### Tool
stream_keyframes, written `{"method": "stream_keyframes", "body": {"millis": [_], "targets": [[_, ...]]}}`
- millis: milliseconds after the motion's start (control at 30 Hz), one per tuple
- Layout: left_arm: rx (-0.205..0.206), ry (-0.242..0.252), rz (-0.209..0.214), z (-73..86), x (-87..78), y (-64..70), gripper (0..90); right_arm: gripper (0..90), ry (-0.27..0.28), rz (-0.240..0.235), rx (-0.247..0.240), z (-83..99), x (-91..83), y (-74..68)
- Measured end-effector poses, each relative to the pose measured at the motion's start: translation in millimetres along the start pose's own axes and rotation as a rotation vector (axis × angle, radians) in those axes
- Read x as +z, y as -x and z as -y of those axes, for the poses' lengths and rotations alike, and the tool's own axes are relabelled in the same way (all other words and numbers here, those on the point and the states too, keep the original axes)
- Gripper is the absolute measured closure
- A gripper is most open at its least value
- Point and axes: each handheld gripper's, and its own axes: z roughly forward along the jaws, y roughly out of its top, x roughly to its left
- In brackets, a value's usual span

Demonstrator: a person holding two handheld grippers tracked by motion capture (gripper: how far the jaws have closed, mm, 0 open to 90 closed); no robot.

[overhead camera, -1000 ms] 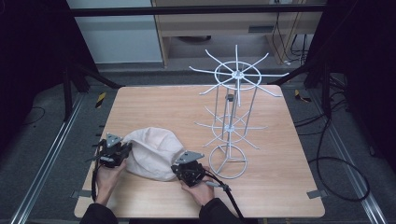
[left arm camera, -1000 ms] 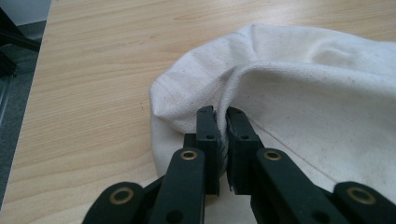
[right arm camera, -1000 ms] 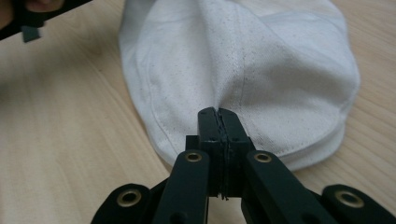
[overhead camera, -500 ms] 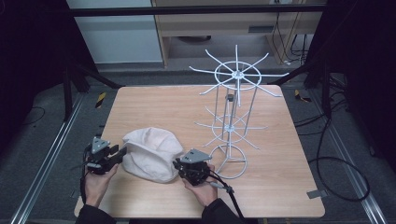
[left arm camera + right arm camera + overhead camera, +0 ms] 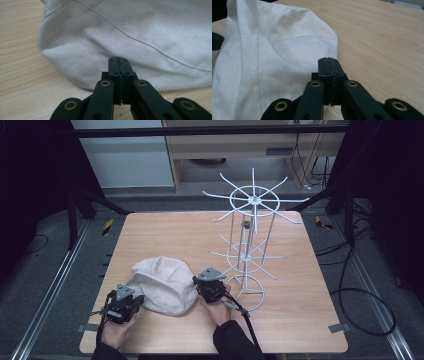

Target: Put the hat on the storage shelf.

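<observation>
Left gripper (image 5: 131,301): near the table's front-left corner, held in the person's left hand (image 5: 116,330); jaws pressed fully together with nothing between them, tips just short of the fabric's lower edge in the left gripper view.
White cloth hat (image 5: 162,284): a soft cream fabric mound with stitched seams, lying on the wooden table (image 5: 175,235) at its front, between the two grippers.
Right gripper (image 5: 202,288): at the hat's right edge, held in the right hand (image 5: 219,311); jaws closed flat against each other, empty, tips beside the cloth.
Wire display rack (image 5: 248,251): white, upright, two tiers of spokes on a round base, standing right of the hat, just behind the right gripper.
</observation>
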Motion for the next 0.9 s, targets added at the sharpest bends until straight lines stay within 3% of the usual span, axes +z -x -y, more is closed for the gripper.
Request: {"method": "stream_keyframes", "body": {"millis": [133,267,433,733,900], "targets": [[0.007,-0.008,-0.007,-3.0,11.0,-0.5,89.7,90.0,-0.022,-0.004,-0.035,0.6,8.6,-3.6],[0.015,0.002,-0.015,-8.1,19.7,-3.7,89.7,90.0,-0.077,-0.066,-0.068,5.2,11.4,-5.0],[0.008,0.018,-0.034,-15.1,28.5,-11.7,89.8,90.0,-0.074,-0.119,-0.075,8.6,4.9,-9.8],[-0.037,0.053,-0.028,-29.8,44.8,-22.0,89.8,90.0,-0.071,-0.247,-0.111,12.4,-4.3,-40.4],[-0.049,0.061,-0.007,-37.4,52.6,-26.4,89.8,90.0,-0.068,-0.287,-0.118,11.7,-1.8,-51.4]]}}
